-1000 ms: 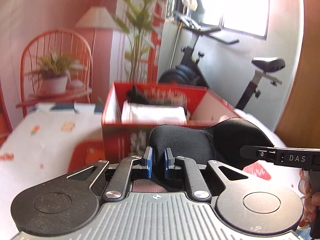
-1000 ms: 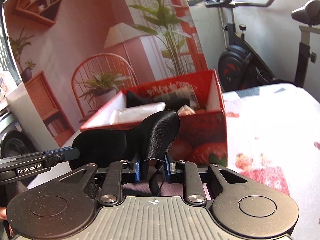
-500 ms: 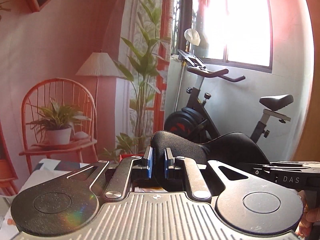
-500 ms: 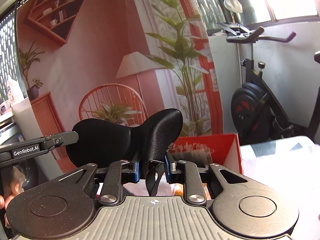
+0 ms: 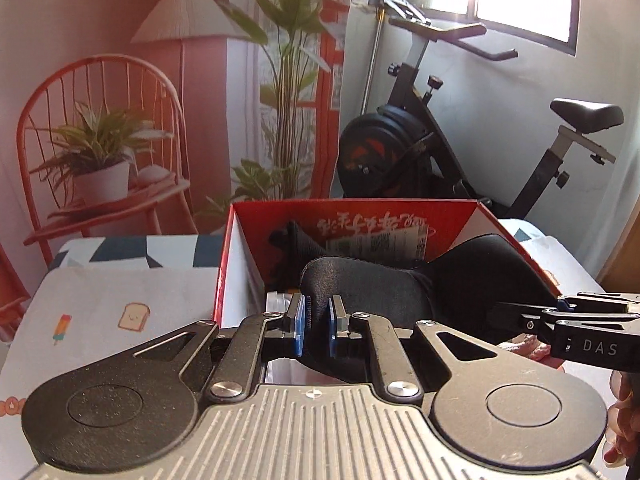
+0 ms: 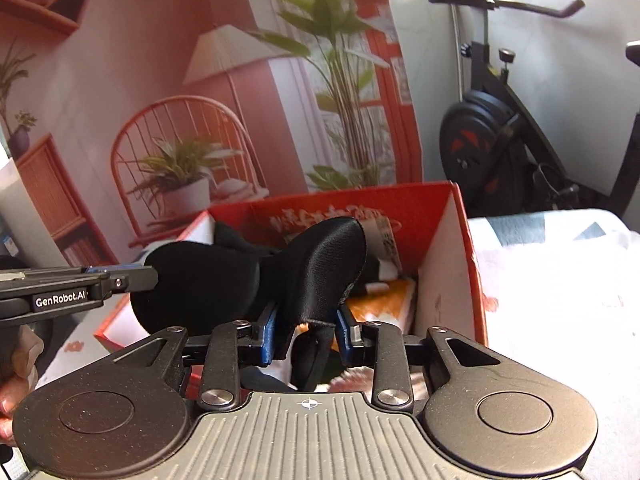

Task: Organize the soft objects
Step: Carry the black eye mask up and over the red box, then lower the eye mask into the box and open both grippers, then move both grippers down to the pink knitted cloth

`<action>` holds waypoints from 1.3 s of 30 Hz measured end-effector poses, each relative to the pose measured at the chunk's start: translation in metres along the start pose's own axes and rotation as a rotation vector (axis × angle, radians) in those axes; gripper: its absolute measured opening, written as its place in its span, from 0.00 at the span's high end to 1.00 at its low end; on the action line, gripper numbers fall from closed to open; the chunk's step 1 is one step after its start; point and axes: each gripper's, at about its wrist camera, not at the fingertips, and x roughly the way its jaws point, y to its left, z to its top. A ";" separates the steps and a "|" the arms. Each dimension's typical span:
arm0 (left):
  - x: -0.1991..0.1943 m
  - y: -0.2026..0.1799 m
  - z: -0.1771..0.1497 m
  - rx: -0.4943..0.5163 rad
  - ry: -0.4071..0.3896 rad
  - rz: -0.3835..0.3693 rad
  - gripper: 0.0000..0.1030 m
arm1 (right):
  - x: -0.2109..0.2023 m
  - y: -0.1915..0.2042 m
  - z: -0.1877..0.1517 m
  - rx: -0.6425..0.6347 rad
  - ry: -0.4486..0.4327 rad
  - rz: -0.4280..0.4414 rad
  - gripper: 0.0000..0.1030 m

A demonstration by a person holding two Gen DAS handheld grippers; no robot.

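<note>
Black padded eye mask (image 5: 360, 292) is hanging over the red box (image 5: 400, 210) just ahead, the left gripper (image 5: 316, 326) clamping one end; the right gripper (image 6: 306, 330) jaws have just been opening, fabric loose between them.

Left gripper (image 5: 316, 326) with matte black linkage arms, blue pads on the fingertips (image 5: 298, 326), silver screw heads, ribbed grey housing at 6 o'clock, round black discs at 4 and 8 o'clock, right gripper (image 6: 306, 334) alike, white "GenRobot.AI" and "DAS" lettering on finger sides
</note>
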 end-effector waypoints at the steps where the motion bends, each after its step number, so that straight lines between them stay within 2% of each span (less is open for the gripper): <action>1: 0.002 0.002 -0.001 -0.001 0.010 0.001 0.87 | 0.002 -0.003 -0.001 0.011 0.006 -0.005 0.67; 4: 0.008 0.002 -0.002 0.015 0.028 0.005 0.87 | 0.003 -0.009 -0.005 0.031 0.010 -0.029 0.54; 6: 0.009 0.001 -0.001 0.040 0.030 0.010 0.86 | 0.002 -0.012 -0.006 0.022 0.008 -0.055 0.49; 9: 0.006 -0.004 0.002 0.106 0.011 0.037 0.80 | 0.000 -0.015 -0.006 0.003 0.007 -0.092 0.38; 11: 0.003 -0.005 0.004 0.121 0.011 0.032 0.71 | -0.004 -0.017 -0.005 -0.001 -0.003 -0.106 0.33; 13: -0.001 -0.003 0.005 0.117 0.004 0.025 0.49 | -0.007 -0.018 -0.005 -0.005 -0.011 -0.120 0.23; 17: -0.012 0.002 0.004 0.093 -0.002 0.011 0.39 | -0.018 -0.015 -0.008 -0.042 -0.031 -0.134 0.10; 18: -0.014 0.004 0.004 0.081 -0.002 0.001 0.34 | -0.021 -0.012 -0.009 -0.054 -0.036 -0.157 0.02; 22: -0.028 0.008 -0.002 0.045 -0.014 -0.027 0.26 | -0.036 -0.006 -0.015 -0.075 -0.065 -0.156 0.01; 29: -0.048 0.013 -0.028 -0.006 0.004 -0.077 0.26 | -0.064 0.003 -0.044 -0.090 -0.087 -0.150 0.01; 39: -0.047 0.014 -0.086 -0.055 0.101 -0.104 0.26 | -0.070 0.002 -0.110 -0.017 0.021 -0.146 0.01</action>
